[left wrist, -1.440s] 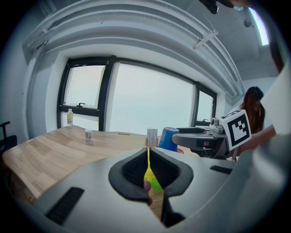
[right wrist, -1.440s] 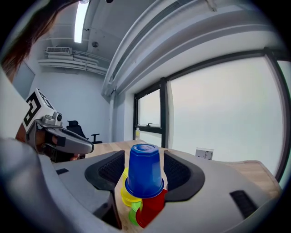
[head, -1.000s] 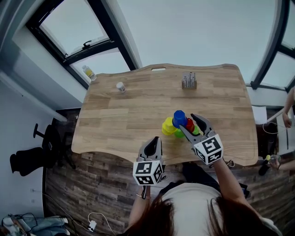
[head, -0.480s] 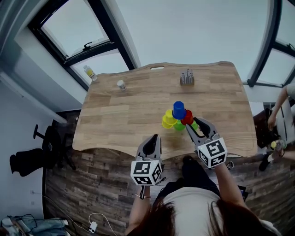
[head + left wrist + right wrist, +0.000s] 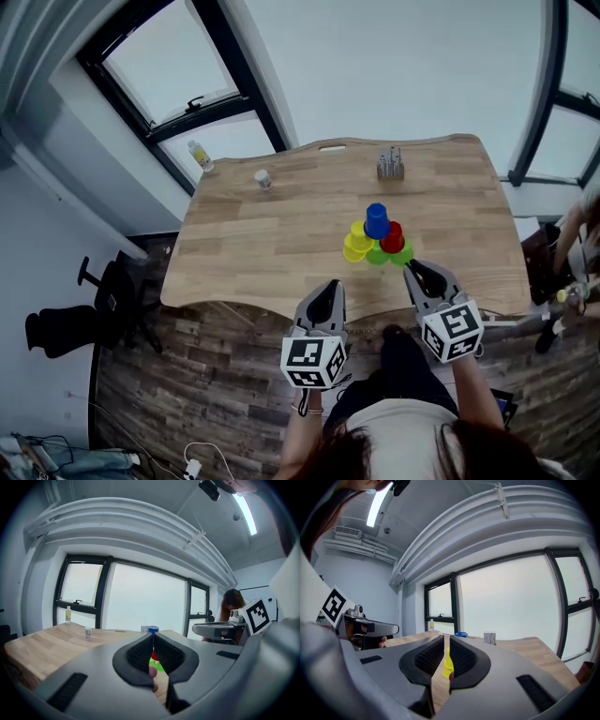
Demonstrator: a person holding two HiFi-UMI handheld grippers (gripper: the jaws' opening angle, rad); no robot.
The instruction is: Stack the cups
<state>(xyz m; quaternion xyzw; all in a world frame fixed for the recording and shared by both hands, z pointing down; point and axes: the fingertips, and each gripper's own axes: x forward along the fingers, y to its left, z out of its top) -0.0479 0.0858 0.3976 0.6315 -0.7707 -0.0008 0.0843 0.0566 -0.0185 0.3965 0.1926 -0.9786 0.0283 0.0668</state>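
Several cups (image 5: pixel 377 234) just past R claw (image 5: pixel 414 268), closing empty.

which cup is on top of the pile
The blue cup. It stands highest, on top of the yellow cups, red cup and green cups clustered under it.

I held both grippers out in front of my body, side by side and well apart, each pointing ahead and roughly level, marker cubes nearest to me. My left gripper (image 5: pixel 326 287) had its jaws pressed together with nothing in them. My right gripper (image 5: pixel 413 268) had just been closing its jaws (only a thin slit remained between the pads), and nothing sat between them either. My forearms reached forward from below.
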